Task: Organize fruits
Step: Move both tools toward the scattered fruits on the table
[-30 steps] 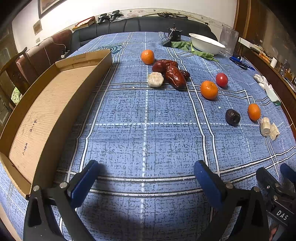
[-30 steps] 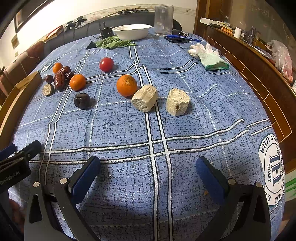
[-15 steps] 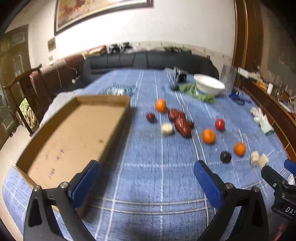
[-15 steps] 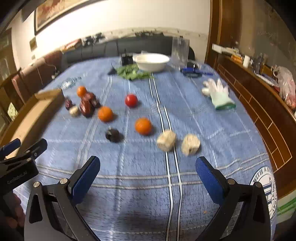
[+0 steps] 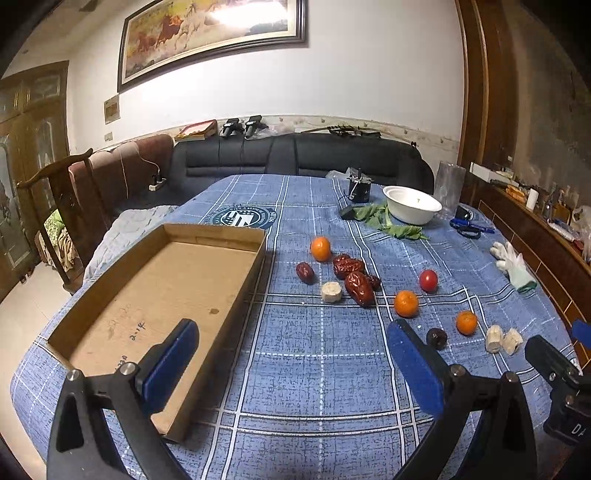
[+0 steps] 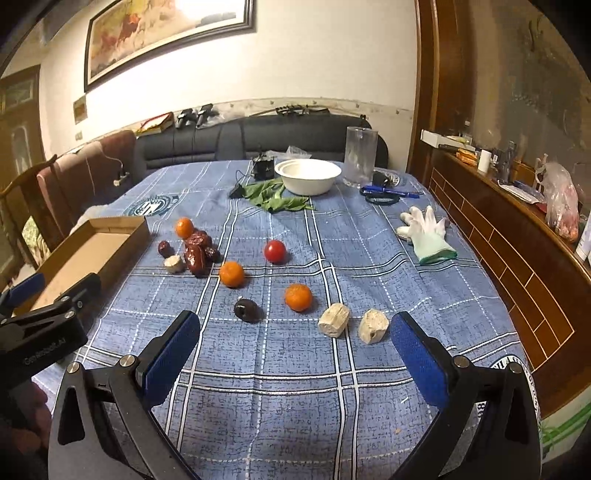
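Hovering spread and empty, the left gripper (image 5: 291, 363) and right gripper (image 6: 295, 354) face 3 oranges (image 6: 298, 297) scattered toward 12 o'clock; the box (image 5: 236, 295) sits at 10. Firm, light, prone to rolling, probably; pinch each across its middle.

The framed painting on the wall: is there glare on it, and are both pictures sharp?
Left wrist view: bright glare washes out the top right of the painting; fruit is sharp, edges bend from the fisheye. Right wrist view: the same glare on the painting; the tomato is crisp.
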Available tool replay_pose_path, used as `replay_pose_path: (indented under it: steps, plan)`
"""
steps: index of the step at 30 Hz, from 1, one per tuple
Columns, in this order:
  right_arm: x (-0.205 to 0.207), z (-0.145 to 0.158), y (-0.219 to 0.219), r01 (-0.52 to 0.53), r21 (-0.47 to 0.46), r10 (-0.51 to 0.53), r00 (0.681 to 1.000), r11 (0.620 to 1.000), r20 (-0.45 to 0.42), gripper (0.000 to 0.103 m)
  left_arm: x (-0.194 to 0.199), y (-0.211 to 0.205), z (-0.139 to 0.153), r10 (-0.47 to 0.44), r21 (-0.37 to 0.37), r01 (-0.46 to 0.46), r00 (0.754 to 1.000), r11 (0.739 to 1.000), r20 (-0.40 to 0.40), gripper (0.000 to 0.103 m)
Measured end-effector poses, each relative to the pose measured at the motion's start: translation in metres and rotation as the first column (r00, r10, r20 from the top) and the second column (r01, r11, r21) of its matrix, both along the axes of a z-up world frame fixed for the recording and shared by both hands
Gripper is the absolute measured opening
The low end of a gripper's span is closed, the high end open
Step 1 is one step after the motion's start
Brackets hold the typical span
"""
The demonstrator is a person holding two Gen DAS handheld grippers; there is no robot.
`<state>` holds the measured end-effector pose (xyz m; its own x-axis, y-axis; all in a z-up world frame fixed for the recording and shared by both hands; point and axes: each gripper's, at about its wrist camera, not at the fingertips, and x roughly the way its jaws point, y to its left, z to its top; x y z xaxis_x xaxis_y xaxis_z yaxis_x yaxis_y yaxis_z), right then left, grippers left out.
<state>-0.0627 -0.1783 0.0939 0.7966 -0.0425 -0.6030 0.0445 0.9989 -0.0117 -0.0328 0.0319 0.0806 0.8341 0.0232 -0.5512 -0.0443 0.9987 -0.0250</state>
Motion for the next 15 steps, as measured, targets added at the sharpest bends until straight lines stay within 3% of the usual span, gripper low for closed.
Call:
replay_pose_path:
  steps: [8, 15]
  plan:
    - [-0.0039, 0.0002, -0.0005, 0.008, -0.002, -0.008, 1.000, 1.000, 0.009, 0.103, -0.0088, -0.0009, 0.0065, -0.004, -0.008, 0.005, 0.998, 1.000, 0.064, 0.103]
    - [-0.0083, -0.0003, 0.0039, -0.002, -0.022, 0.002, 1.000, 1.000, 0.017, 0.103, -0.0112, -0.0051, 0.0072, -0.023, -0.002, 0.024, 0.997, 1.000, 0.071, 0.103]
